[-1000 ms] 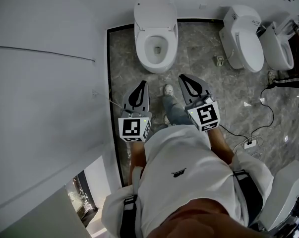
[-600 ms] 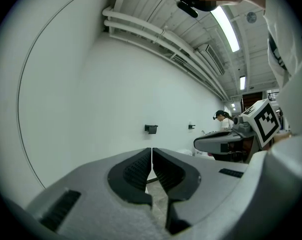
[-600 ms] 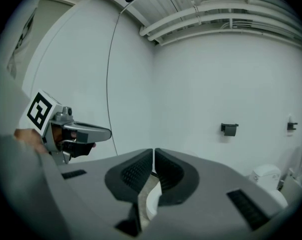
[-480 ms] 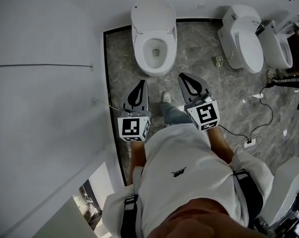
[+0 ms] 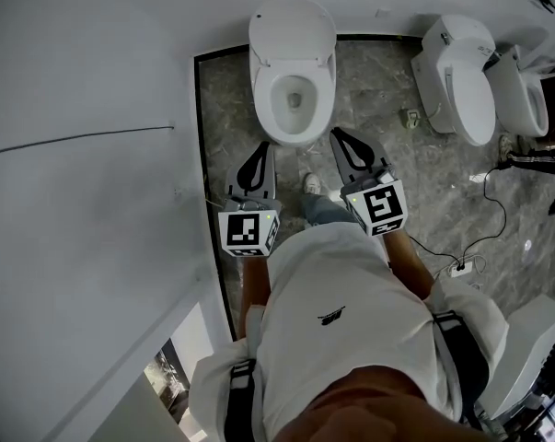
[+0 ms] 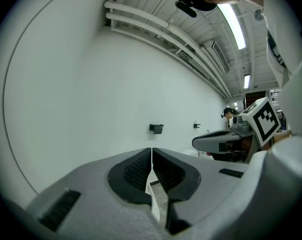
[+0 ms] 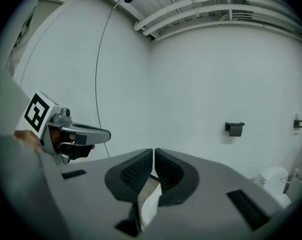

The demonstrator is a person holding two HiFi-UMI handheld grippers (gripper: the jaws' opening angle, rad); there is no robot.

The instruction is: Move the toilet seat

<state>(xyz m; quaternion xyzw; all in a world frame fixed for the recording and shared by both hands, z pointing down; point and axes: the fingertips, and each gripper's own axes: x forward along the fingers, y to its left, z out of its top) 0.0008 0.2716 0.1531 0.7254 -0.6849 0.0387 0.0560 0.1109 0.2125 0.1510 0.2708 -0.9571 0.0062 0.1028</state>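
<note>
A white toilet (image 5: 294,72) stands against the back wall in the head view, its lid raised and its seat ring (image 5: 269,95) down around the open bowl. My left gripper (image 5: 258,152) hangs shut and empty just short of the bowl's front left. On the other side, my right gripper (image 5: 338,136) is also shut with nothing in it, close to the bowl's front right rim. In the left gripper view the left gripper (image 6: 152,150) points at the bare white wall; the right gripper (image 7: 154,151) does the same in its own view.
Two more white toilets (image 5: 461,76) stand to the right on the marble floor (image 5: 387,173). Cables and a power strip (image 5: 459,267) lie at the right. A white wall (image 5: 84,155) runs along the left. The person's shoe (image 5: 311,185) is between the grippers.
Both grippers have advanced toward the toilet, which now lies closer to their tips. Their jaws stayed shut.
</note>
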